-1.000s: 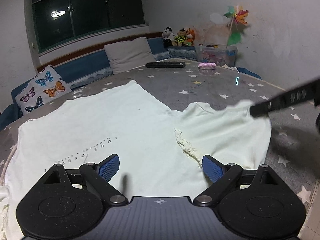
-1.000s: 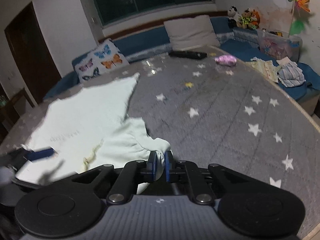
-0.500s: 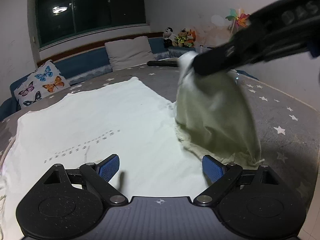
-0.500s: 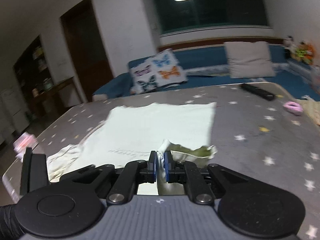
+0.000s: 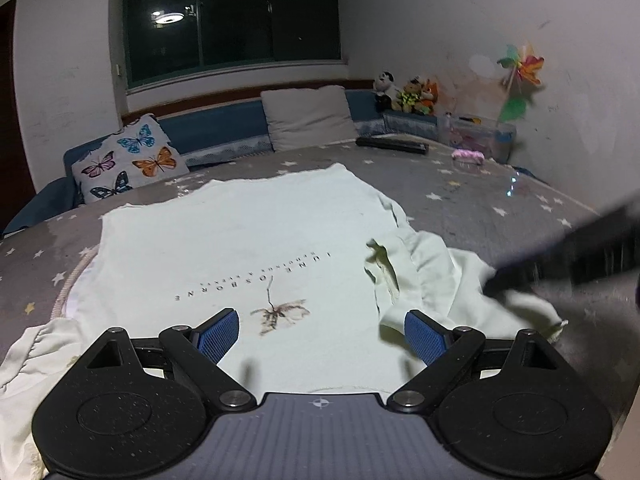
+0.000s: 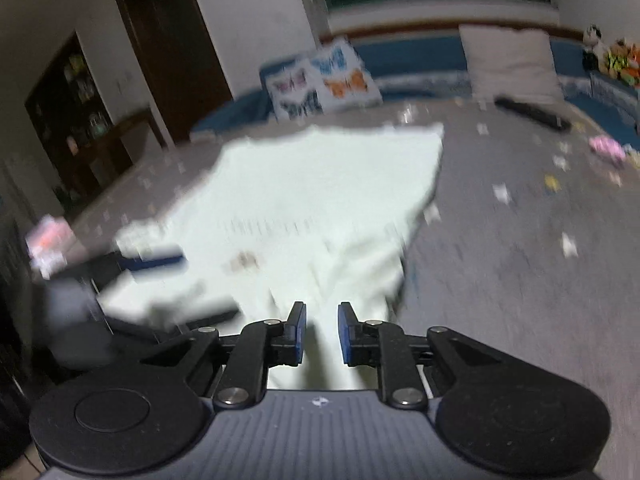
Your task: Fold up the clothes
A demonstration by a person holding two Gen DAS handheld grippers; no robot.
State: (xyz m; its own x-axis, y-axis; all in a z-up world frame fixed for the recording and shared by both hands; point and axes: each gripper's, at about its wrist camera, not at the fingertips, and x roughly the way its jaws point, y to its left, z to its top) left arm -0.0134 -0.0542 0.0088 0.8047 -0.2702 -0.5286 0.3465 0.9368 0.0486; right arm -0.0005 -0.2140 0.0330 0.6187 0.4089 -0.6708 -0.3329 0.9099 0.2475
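Observation:
A pale green T-shirt [image 5: 248,248] with dark lettering and a small brown print lies spread on the grey star-patterned bed [image 5: 500,208]. Its right sleeve [image 5: 440,272] lies folded and crumpled over the shirt's right side. My left gripper [image 5: 320,334] is open and empty, low over the shirt's near edge. My right gripper [image 6: 320,330] is open by a narrow gap just above the sleeve cloth; the right wrist view is blurred. In the left wrist view the right gripper shows as a dark blurred bar [image 5: 560,264] at the sleeve. The shirt also shows in the right wrist view [image 6: 304,184].
A butterfly pillow [image 5: 128,160] and a beige pillow [image 5: 308,120] lean at the bed's far side. A black remote [image 5: 392,145] and a pink object [image 5: 467,155] lie beyond the shirt. Plush toys [image 5: 408,94] and a clear box [image 5: 480,136] sit far right.
My right gripper carried the sleeve up and over onto the shirt, then opened and let it go. The sleeve now lies crumpled on the shirt's right side. My left gripper stayed open.

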